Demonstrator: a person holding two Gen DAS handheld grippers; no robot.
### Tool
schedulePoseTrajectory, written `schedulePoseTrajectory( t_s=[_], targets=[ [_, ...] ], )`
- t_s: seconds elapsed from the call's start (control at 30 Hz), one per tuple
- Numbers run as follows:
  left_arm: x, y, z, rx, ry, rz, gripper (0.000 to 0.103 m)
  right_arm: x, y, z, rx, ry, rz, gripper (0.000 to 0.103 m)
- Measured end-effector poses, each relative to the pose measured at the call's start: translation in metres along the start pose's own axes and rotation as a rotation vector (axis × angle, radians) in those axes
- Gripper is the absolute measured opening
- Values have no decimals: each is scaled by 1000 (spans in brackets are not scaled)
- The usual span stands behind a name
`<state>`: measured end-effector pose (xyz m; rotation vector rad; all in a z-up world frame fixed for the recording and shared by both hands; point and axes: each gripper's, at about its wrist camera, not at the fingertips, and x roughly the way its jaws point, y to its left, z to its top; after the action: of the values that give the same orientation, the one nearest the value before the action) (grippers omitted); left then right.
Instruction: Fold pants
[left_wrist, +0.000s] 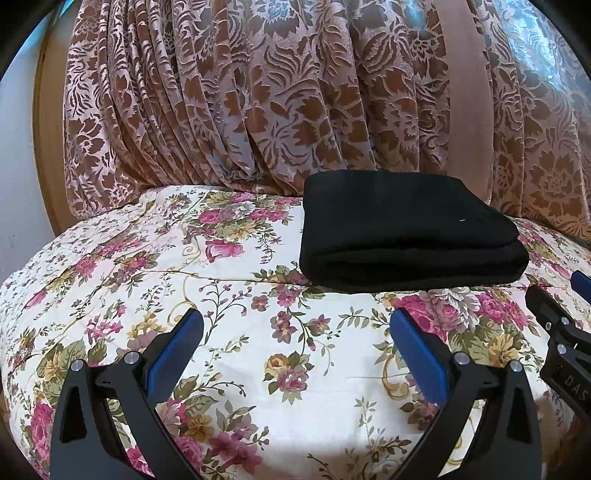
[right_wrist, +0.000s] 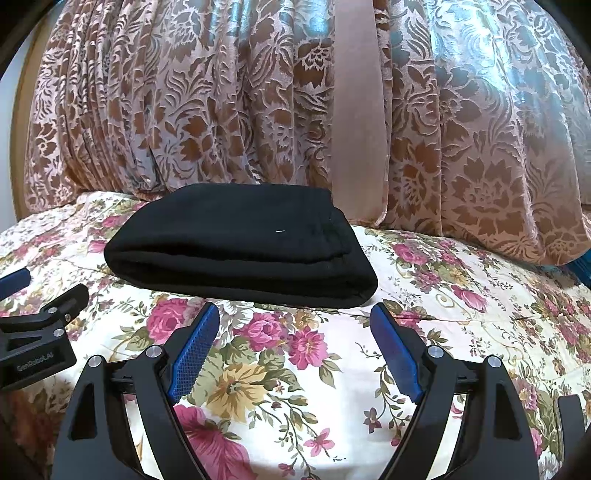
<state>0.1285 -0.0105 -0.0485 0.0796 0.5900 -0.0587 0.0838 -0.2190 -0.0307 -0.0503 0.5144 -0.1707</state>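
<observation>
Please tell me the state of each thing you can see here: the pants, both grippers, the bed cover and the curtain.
Pants: folded into a compact stack, lying flat on the bed cover, not held.
Left gripper: open, empty, short of the pants.
Right gripper: open, empty, just short of the pants' near edge.
Bed cover: spread out, lightly creased.
Curtain: drawn closed, hanging in pleats.

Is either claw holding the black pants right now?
No, the folded black fabric pants lie free on the floral bedspread, both claws open.
</observation>
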Motion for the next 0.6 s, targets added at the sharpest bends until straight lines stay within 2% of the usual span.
schedulePoseTrajectory(
  t_s=[0.6],
  targets=[
    [-4, -8, -2, 28, -29, 2, 101, 3, -1, -1, 5, 11, 1, 83]
  ],
)
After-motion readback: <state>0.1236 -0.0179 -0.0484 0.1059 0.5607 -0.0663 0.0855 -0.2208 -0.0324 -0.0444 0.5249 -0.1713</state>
